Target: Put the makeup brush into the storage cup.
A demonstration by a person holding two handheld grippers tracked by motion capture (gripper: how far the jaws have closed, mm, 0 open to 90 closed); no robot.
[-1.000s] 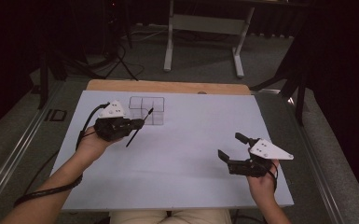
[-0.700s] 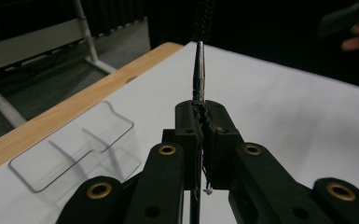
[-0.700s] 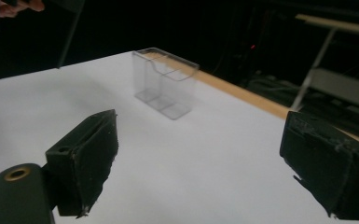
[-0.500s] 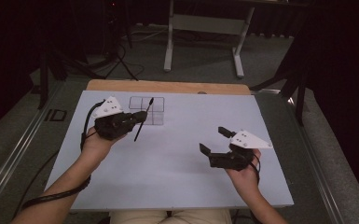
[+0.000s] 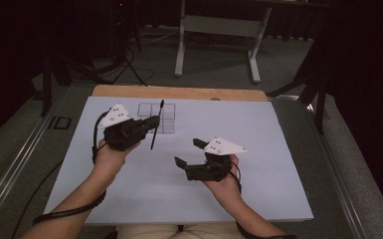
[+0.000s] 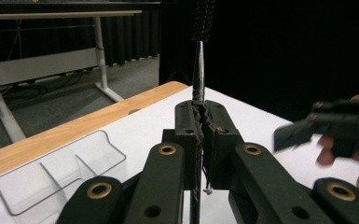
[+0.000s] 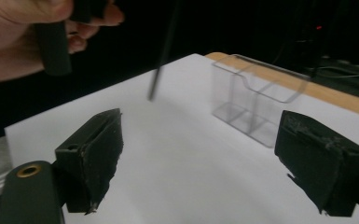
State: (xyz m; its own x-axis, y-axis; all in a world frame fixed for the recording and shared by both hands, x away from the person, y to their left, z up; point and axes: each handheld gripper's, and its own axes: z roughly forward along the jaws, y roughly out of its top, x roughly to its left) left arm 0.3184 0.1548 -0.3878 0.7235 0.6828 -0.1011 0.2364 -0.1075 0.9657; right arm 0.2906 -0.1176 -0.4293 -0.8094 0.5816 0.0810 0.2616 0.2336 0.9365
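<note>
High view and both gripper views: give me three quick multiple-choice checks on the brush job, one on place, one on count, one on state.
1. Where does the clear organizer stand?
A. At the far side of the white board, ahead of the left tongs
B. At the near right corner
C. On the floor

2. How many tongs grip the thin brush?
A. None
B. One
C. Two

3. How do the right tongs stand?
A. Shut on the brush
B. Shut on nothing
C. Open and holding nothing

Answers:
1 A, the high view shows it by the board's far edge, ahead of the left tongs.
2 B, the left gripper view shows its jaws clamped on the metal shaft.
3 C, the right gripper view shows the jaws wide apart with bare board between.
</note>
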